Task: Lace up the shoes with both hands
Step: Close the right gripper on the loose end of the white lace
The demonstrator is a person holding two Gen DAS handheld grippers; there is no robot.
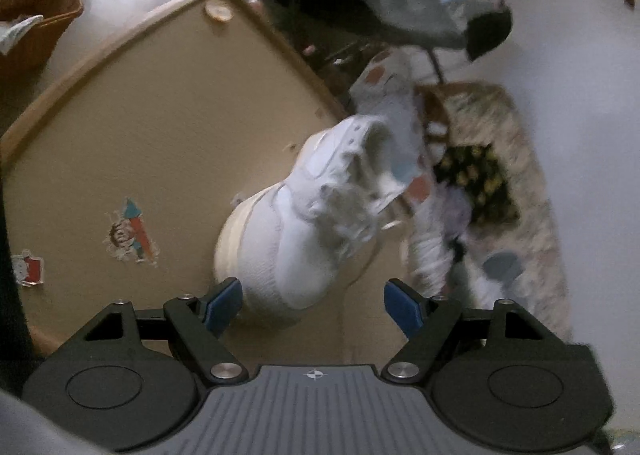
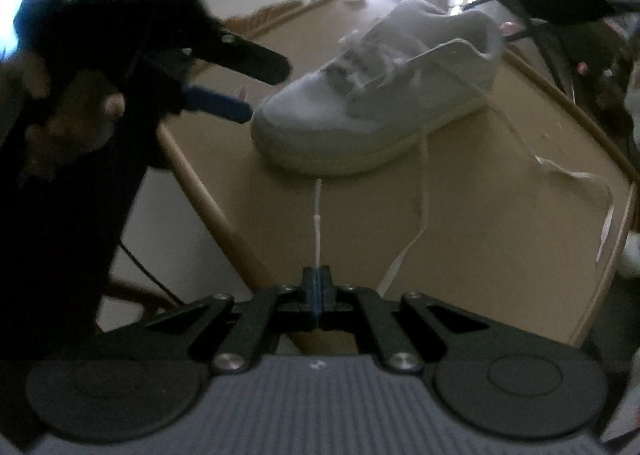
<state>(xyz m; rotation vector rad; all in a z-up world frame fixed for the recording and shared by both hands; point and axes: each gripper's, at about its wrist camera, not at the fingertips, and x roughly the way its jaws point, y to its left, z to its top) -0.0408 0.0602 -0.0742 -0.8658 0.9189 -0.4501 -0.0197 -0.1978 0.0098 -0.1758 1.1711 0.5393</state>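
Left wrist view: left gripper (image 1: 314, 305) has its jaws wide apart w/ nothing gripped; the blue pads (image 1: 224, 305) sit either side of the toe of the white shoe (image 1: 304, 223), not touching it. Shoe sits on a tan table (image 1: 132, 127), toe toward the camera, heel at the far right near the table edge. Laces across the tongue look loose, blurred. Two stickers (image 1: 130, 233) on the table to the left. Wicker basket (image 1: 34, 3) far left on the floor; patterned rug (image 1: 512, 183) on the right beyond the table.

Right wrist view: right gripper (image 2: 317, 287) is fully closed, pinching the tip of the white lace (image 2: 318, 223) between its pads. That lace end sticks out from the pads toward the shoe (image 2: 376, 95), which sits further back mid-table, toe to the left. Another lace end (image 2: 572, 175) trails off to the right across the table (image 2: 480, 235). Left gripper (image 2: 248, 89) shows at left, near the toe, jaws apart, held by a person's hand (image 2: 76, 115).
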